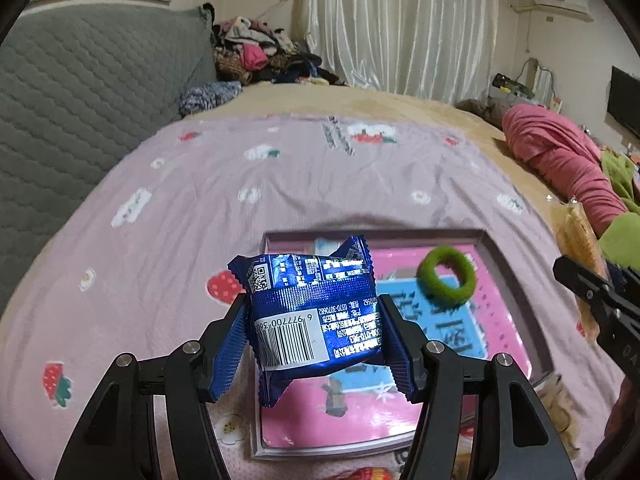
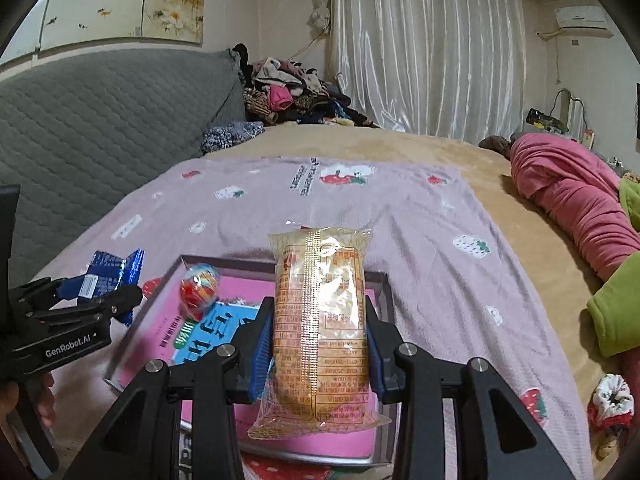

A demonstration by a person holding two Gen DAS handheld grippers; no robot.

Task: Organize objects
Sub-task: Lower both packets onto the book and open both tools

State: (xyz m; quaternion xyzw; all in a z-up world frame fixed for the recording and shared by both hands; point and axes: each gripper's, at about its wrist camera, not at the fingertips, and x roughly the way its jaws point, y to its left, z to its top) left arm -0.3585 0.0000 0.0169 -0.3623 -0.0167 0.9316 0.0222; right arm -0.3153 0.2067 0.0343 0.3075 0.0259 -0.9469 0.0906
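A pink strawberry-print blanket covers the bed. Left gripper: pinches a blue snack packet above a shallow box. Beyond its right finger, a green hair tie lies in the box. Right gripper: clamps a yellow snack packet over the same box; a wrapped lollipop lies to its left. The packets hide much of the box floor.

Left gripper low in centre frame, tilted downward, jaws part-closed and clamping a packet; seen again at left edge. Right gripper likewise centred low, pitched downward, clamped; a hand at lower left.
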